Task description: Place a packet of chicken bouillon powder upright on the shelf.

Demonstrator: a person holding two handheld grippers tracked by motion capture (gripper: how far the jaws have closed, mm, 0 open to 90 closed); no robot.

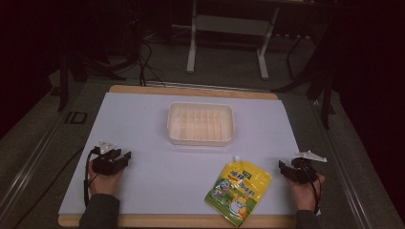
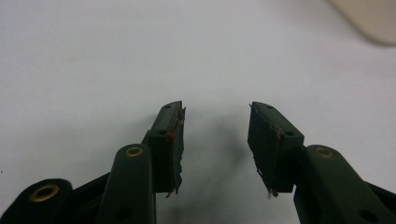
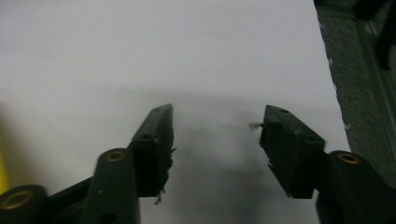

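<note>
A yellow-green spouted pouch (image 1: 238, 188) lies flat on the white table top (image 1: 143, 124), near the front edge and right of centre. A cream plastic tray (image 1: 201, 123) stands empty at the middle of the table, farther back. My left gripper (image 1: 118, 156) rests at the front left, held in a hand, open with nothing between its jaws; in the left gripper view (image 2: 215, 122) only white table lies between them. My right gripper (image 1: 285, 168) sits at the front right, just right of the pouch, also open and empty (image 3: 217, 122).
The table's right edge and grey floor (image 3: 364, 70) show close beside the right gripper. A corner of the tray (image 2: 373, 21) appears at the upper right of the left gripper view. A white metal stand (image 1: 227, 33) is on the floor beyond the table.
</note>
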